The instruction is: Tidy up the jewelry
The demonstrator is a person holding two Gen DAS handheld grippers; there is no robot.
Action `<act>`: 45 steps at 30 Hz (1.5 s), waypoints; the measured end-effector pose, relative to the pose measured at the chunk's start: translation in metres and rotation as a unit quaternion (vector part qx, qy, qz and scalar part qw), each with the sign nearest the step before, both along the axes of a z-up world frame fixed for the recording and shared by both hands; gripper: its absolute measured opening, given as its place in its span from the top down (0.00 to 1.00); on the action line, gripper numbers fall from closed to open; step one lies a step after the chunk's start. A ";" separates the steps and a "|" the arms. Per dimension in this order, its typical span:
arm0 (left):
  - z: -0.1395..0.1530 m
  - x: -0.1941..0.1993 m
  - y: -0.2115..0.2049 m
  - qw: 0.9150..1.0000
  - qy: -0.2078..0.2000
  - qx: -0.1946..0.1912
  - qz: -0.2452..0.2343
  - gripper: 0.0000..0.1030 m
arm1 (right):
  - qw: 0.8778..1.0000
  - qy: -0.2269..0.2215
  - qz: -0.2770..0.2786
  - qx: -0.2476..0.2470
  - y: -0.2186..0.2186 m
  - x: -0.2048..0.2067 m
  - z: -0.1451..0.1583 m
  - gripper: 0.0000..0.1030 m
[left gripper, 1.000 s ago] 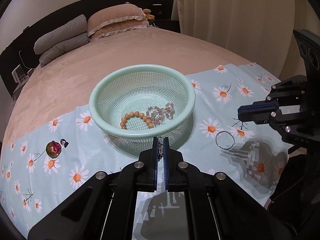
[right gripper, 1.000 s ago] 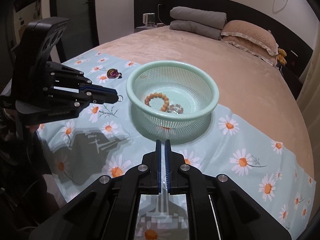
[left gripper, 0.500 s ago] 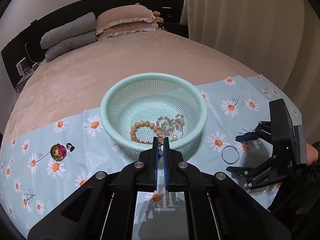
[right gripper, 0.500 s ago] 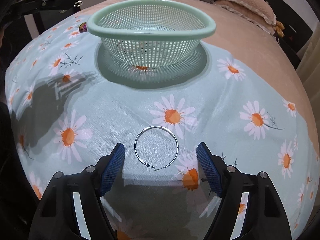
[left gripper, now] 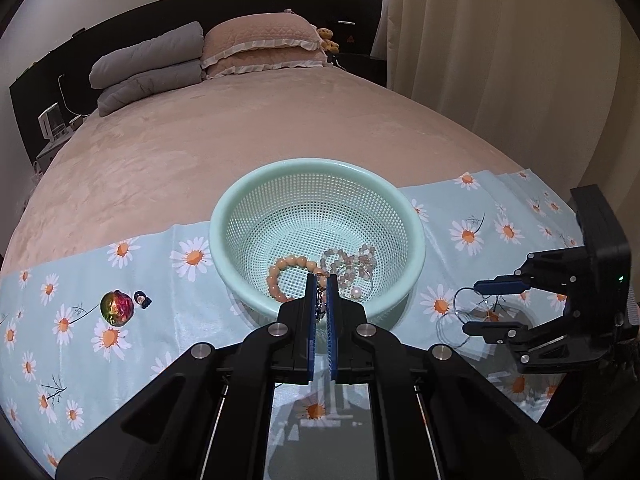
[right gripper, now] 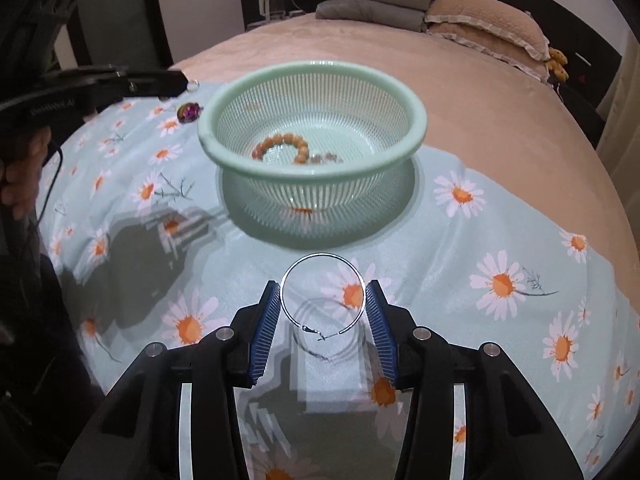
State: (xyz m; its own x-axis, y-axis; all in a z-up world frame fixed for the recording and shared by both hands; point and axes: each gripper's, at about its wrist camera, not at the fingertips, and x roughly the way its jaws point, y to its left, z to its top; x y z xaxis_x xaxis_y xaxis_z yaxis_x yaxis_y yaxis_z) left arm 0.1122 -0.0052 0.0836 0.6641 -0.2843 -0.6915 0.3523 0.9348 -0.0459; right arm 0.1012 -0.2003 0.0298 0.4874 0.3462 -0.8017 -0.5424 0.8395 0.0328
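Observation:
A mint green mesh basket (left gripper: 416, 240) (right gripper: 416, 128) stands on a daisy-print cloth and holds an orange bead bracelet (left gripper: 280, 268) (right gripper: 288, 140) and a pale bead bracelet (left gripper: 352, 260). My left gripper (left gripper: 321, 280) is shut on a small dangling metal piece of jewelry (left gripper: 319, 300), held over the basket's near rim. My right gripper (right gripper: 323, 300) (left gripper: 494, 306) has closed on a silver hoop earring (right gripper: 323, 256) (left gripper: 460, 292); both pads touch its sides and it is raised off the cloth.
An iridescent round brooch (left gripper: 116, 307) (right gripper: 189, 111) and a small dark charm (left gripper: 142, 300) lie on the cloth (left gripper: 80, 360) at the left. Pillows (left gripper: 256, 44) are at the head of the bed. A curtain (left gripper: 500, 40) hangs at the right.
My right gripper dropped to the hoop earring, closed in on it and lifted it slightly. My left gripper rose and moved over the basket's near rim with its piece.

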 end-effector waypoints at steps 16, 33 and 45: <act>-0.022 0.024 -0.018 1.000 0.023 0.005 0.004 0.95 | 0.994 -0.027 -0.030 0.099 0.035 0.055 0.031 0.60; -0.034 0.033 -0.014 0.999 0.027 0.016 0.038 0.50 | 0.981 -0.104 -0.139 0.084 0.024 0.064 0.028 0.19; -0.020 0.032 0.002 0.996 -0.001 0.003 0.091 0.06 | 0.954 -0.081 -0.239 0.164 -0.021 0.074 0.028 0.13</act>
